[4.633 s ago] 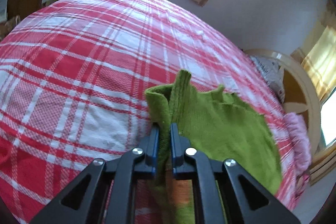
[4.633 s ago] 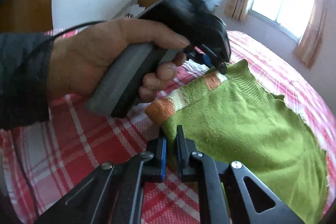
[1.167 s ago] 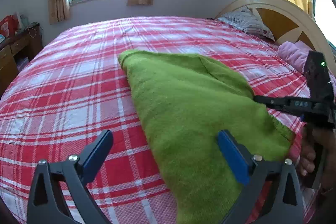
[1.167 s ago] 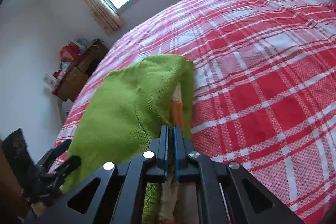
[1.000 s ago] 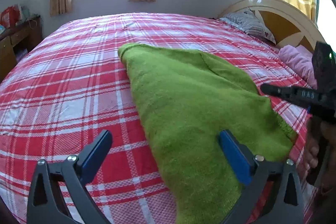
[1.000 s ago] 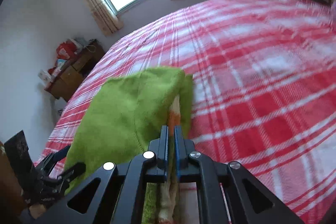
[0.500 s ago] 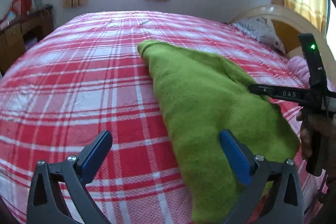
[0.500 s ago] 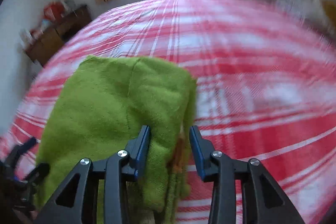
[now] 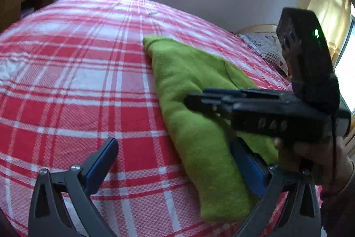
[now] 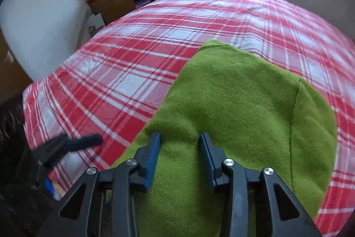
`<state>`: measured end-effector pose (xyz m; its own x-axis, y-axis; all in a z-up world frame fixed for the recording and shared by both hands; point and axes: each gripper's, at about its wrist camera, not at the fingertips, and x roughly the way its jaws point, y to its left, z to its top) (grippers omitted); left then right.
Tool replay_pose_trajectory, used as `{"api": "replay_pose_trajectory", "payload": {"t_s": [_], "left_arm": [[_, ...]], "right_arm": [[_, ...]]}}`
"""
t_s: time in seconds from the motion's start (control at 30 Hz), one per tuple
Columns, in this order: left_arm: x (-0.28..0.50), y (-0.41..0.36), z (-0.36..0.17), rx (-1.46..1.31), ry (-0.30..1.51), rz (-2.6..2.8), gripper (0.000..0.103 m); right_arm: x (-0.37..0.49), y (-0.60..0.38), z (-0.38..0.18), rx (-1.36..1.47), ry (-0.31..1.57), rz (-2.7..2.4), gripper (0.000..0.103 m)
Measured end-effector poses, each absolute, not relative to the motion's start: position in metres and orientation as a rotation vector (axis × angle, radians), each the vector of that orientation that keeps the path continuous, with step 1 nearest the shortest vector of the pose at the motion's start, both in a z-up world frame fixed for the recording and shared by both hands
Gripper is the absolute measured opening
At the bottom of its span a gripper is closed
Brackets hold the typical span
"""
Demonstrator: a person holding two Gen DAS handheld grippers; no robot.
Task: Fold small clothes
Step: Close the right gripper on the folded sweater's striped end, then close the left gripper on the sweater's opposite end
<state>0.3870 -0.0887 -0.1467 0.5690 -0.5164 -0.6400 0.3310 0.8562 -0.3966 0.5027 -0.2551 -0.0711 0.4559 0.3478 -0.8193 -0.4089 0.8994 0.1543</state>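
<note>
Green sweater [image 10: 233,103] folded into a long strip, flat on the plaid bed [image 9: 88,72], lengthwise from near edge toward the middle. Left tool [image 9: 177,161] spread wide, holding nothing, one pad over bare sheet and the other over the near end of the strip. Right tool [image 10: 179,154] partly spread, also holding nothing, low over the knit with cloth visible between the pads; whether touching or just above cannot be told. From the left view, right tool reaching in sideways across the strip, hand [image 9: 315,159] at the grip.

Judged step: folding the strip across its length once more, or pressing flat first.

To do well:
- Pinch every layer at the near end, not the top one alone; thick knit slides apart when only one ply is caught.
- Take both near corners, one per tool, well apart, so the edge lifts level.
- Carry the end over in a low arc, matching edge to edge with the far end.
- Lower fully onto the bed before letting go; soft bedding gives, so a dropped end is likely to roll skew.
- Watch the seam line on the right side as a guide for squareness.
</note>
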Motion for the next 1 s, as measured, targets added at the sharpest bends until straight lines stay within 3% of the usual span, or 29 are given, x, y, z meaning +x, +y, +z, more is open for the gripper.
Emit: {"api": "replay_pose_trajectory", "payload": {"t_s": [0.13,0.2,0.27,0.3,0.57,1.0], "left_arm": [[0.388,-0.092,-0.147,-0.249,0.841,-0.525,0.103],[0.388,-0.091,-0.144,-0.266,0.818,-0.522,0.103],[0.392,-0.098,-0.143,-0.259,0.828,-0.533,0.103],[0.396,-0.101,-0.144,-0.251,0.838,-0.540,0.103],[0.399,-0.114,-0.148,-0.209,0.869,-0.578,0.102],[0.396,-0.128,-0.148,-0.136,0.859,-0.585,0.097]], "right_arm": [[0.493,-0.271,-0.052,-0.017,0.925,0.494,0.038],[0.484,-0.301,-0.039,0.068,0.829,0.469,0.043],[0.476,-0.346,-0.031,0.187,0.746,0.398,0.065],[0.474,-0.371,-0.031,0.252,0.715,0.340,0.067],[0.491,-0.448,-0.083,0.546,0.825,0.264,0.068],[0.519,-0.448,-0.112,0.616,0.864,0.301,0.068]]}}
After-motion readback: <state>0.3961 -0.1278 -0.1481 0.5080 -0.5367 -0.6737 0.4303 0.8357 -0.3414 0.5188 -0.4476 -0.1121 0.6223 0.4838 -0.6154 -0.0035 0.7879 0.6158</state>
